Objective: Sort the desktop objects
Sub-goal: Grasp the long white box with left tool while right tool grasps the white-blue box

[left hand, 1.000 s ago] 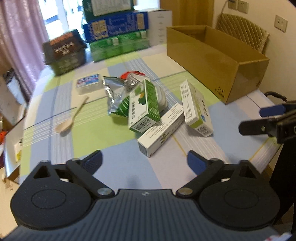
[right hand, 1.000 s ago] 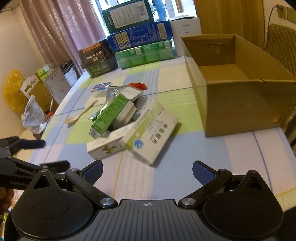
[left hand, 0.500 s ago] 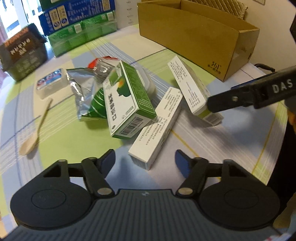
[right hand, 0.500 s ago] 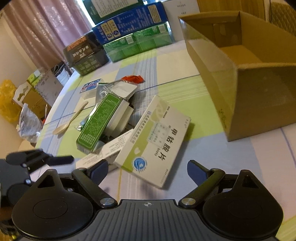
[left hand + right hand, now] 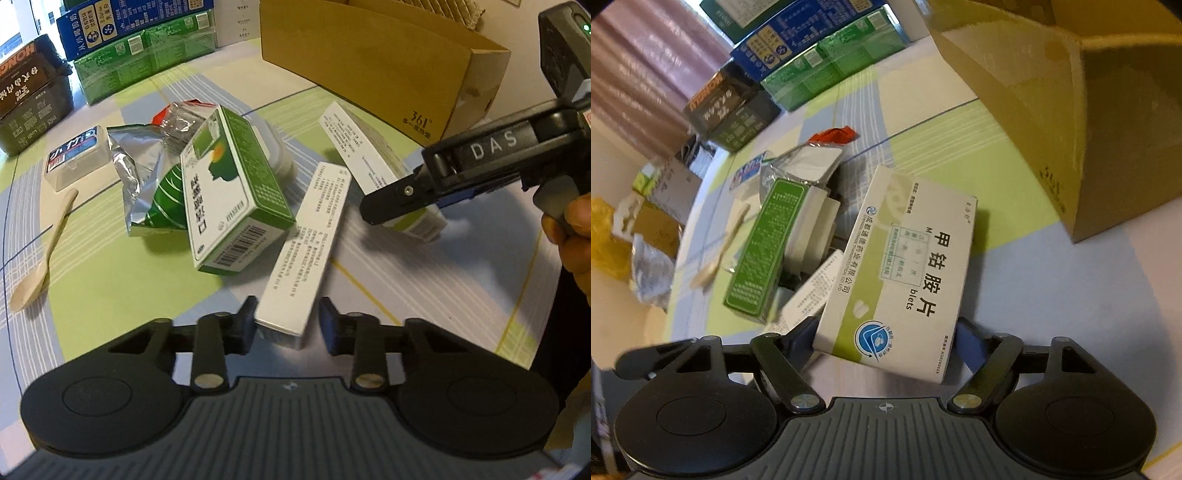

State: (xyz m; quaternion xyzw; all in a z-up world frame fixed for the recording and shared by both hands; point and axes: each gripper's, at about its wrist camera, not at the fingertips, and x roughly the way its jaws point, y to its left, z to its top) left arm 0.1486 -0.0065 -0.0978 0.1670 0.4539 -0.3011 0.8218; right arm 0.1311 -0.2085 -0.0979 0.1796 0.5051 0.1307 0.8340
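The landmark is the open cardboard box (image 5: 384,62) at the far right of the desk (image 5: 424,295). A strip of bare cloth runs along the box's near wall, blocked only by the white-and-green medicine carton (image 5: 905,273) that lies angled toward it. Left of the box the clutter crowds together: the long white carton (image 5: 306,247), the green carton (image 5: 232,199) leaning on a foil pouch (image 5: 147,184), and a clear plastic case (image 5: 74,157), leaving no lane between them. Farther left of the box, past the wooden spoon (image 5: 44,251), the cloth is open. Beyond the box's left end, stacked green and blue cartons (image 5: 147,48) wall off the far edge.
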